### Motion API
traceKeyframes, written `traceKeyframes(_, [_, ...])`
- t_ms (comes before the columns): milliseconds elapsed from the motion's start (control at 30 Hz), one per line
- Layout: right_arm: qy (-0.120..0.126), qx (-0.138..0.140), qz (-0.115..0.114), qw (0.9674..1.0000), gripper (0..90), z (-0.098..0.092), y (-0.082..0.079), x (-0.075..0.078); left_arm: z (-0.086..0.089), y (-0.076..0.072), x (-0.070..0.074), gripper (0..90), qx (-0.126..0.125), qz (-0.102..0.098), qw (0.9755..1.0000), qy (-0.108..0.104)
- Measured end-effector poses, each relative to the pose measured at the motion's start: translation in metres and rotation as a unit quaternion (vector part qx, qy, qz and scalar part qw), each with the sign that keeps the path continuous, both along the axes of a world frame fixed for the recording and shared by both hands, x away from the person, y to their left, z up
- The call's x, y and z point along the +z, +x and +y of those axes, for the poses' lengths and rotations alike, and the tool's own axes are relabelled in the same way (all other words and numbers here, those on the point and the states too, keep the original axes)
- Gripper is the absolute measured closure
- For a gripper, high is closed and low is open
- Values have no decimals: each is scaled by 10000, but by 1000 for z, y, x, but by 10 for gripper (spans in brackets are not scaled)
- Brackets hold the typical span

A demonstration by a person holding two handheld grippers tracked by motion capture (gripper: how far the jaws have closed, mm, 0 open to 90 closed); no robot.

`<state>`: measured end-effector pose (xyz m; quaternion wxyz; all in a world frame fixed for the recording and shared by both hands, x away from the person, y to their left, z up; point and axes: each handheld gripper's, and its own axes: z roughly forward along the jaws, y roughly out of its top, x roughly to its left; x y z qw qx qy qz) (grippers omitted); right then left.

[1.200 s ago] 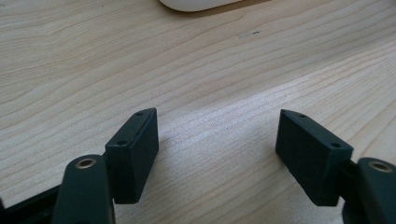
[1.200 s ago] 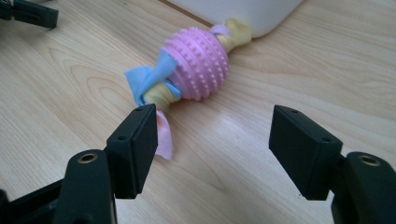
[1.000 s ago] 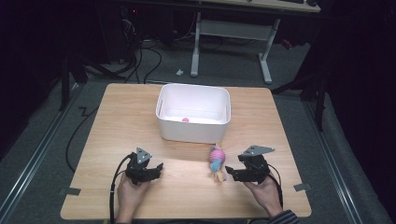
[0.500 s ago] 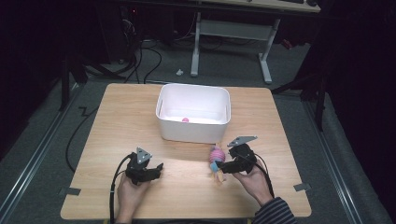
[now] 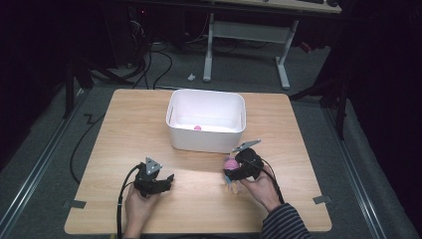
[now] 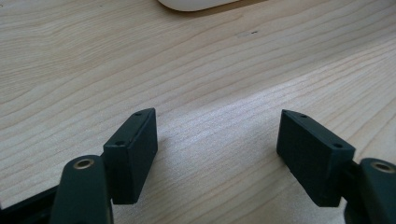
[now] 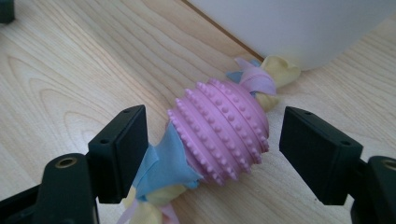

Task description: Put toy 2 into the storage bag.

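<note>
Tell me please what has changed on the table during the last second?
The right gripper moved left to the pink knobbly toy and now has its open jaws on either side of it, not yet closed. The toy, the left gripper and the white bin stayed where they were.

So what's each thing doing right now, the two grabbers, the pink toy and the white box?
Left gripper: open, nothing between its fingers, low over the table.
Right gripper: open, fingers on either side of the toy, not squeezing it.
Toy: lying on its side on the table, close to the bin.
Bin: upright, open on top, a small pink thing inside.
</note>
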<state>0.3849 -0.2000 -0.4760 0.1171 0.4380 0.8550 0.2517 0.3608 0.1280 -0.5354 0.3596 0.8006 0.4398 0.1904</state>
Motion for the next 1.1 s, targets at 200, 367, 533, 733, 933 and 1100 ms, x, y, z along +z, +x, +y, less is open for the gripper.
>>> traceKeyframes(200, [-64,-43,114,9999,241,3,6,-7,0,0,0,292,-2,0,10000,1])
traceKeyframes(367, [-158,-74,191,9997,248,5,9,-11,0,0,0,292,-3,1,10000,2])
traceKeyframes(533, [-277,-22,310,9991,264,7,12,-16,0,0,0,290,-13,3,10000,-1])
traceKeyframes(733, [-302,82,346,9989,324,8,12,-18,0,0,0,290,-13,4,10000,-3])
traceKeyframes(933, [-349,111,337,9988,332,7,10,-17,0,0,0,290,-15,3,10000,-2])
traceKeyframes(1100, [-361,231,349,9985,333,8,8,-16,0,0,0,289,-16,2,10000,-2])
